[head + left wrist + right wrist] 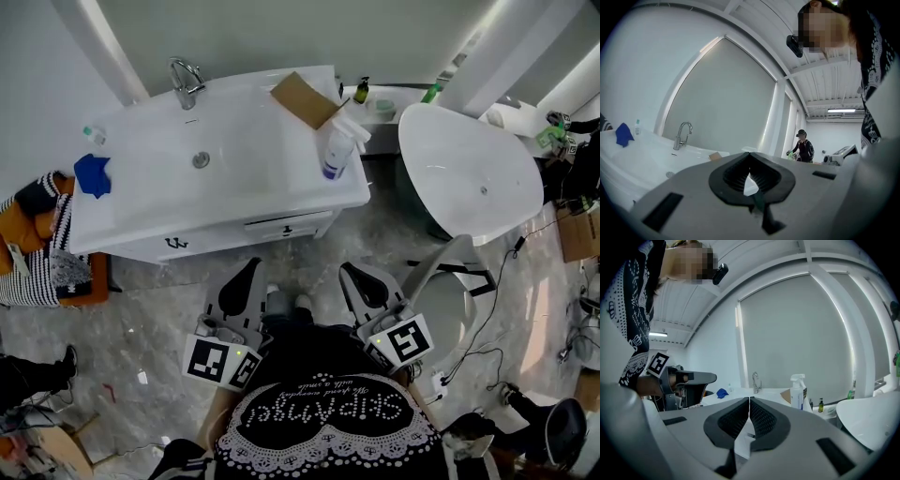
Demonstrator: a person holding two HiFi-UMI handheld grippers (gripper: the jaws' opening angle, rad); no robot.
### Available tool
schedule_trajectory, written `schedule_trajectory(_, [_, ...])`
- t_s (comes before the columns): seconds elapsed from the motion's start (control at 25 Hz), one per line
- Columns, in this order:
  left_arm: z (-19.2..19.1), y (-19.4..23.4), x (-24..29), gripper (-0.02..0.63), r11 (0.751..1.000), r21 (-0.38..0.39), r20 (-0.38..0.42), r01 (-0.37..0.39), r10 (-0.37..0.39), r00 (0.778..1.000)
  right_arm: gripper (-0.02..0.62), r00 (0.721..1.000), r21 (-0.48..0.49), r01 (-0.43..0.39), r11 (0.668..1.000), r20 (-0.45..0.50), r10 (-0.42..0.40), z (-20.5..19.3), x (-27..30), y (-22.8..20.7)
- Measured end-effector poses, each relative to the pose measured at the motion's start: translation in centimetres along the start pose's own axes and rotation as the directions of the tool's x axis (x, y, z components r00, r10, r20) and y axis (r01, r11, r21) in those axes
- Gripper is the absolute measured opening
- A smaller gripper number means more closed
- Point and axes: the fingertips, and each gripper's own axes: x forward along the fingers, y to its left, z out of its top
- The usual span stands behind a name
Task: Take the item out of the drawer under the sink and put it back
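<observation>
Head view showed the person standing in front of the white vanity, with the left gripper [249, 269] and the right gripper [349, 272] both held well short of the cabinet and pointing toward it. In the left gripper view the fingers [733, 176] met at their tips with nothing between them, and in the right gripper view the fingers [732, 420] were likewise pressed together and empty. The drawer [287, 227] under the sink [150, 173] looked pushed in, or very nearly so, and the item was not visible anywhere; it was presumably inside. On the surface stood a spray bottle [336, 153], a piece of cardboard [305, 98] and a blue cloth [92, 174], all untouched. Judging by this, either nothing had begun or everything was finished; the pictures could not tell which. If not begun, opening the drawer, lifting the item out, returning it and shutting the drawer all remained.
</observation>
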Motion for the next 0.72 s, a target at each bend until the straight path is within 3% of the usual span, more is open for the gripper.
schedule_trajectory(0.72, [3.0, 8.3, 1.0, 0.005, 1.000, -0.016, -0.033, 0.015, -0.016, 0.999, 0.018, 1.000, 0.028, 0.023, 0.999, -0.012, -0.022, 1.9, 7.9, 2.6])
